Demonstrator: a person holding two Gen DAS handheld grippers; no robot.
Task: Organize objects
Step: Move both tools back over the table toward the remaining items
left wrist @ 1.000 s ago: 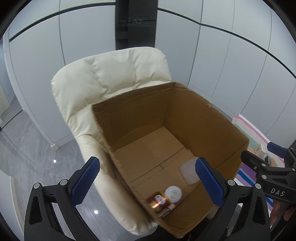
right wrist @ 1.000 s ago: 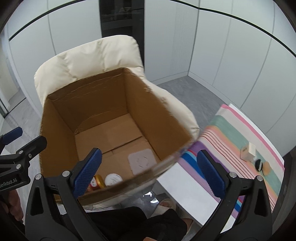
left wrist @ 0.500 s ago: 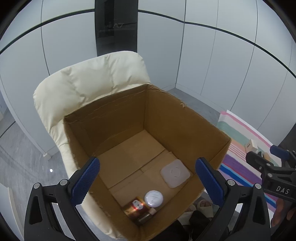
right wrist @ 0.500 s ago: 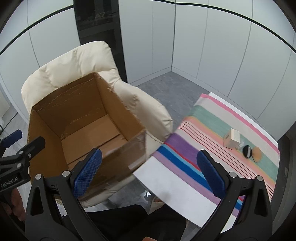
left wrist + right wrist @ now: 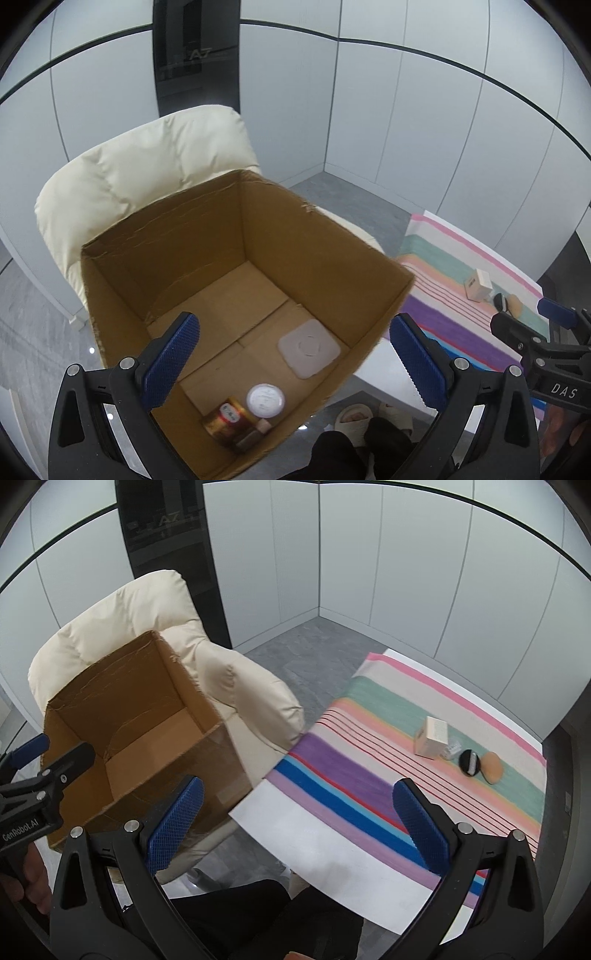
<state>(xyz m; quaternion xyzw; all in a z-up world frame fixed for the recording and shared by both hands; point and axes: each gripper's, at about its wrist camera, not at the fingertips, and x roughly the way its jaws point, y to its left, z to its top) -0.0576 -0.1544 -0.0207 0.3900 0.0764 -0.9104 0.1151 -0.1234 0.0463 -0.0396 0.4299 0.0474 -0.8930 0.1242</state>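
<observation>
— What's on the table (image 5: 325, 853)?
— A striped cloth (image 5: 388, 760). On it sit a small box (image 5: 430, 736), a black puff (image 5: 469, 762) and a tan sponge (image 5: 493, 767), close together.
— And the chair (image 5: 147, 173)?
— It carries the carton (image 5: 314, 251).

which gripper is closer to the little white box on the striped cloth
Right. The right gripper hangs open over the near end of the striped cloth, facing the white box. The left gripper is open above the cardboard box, off to the side.
</observation>
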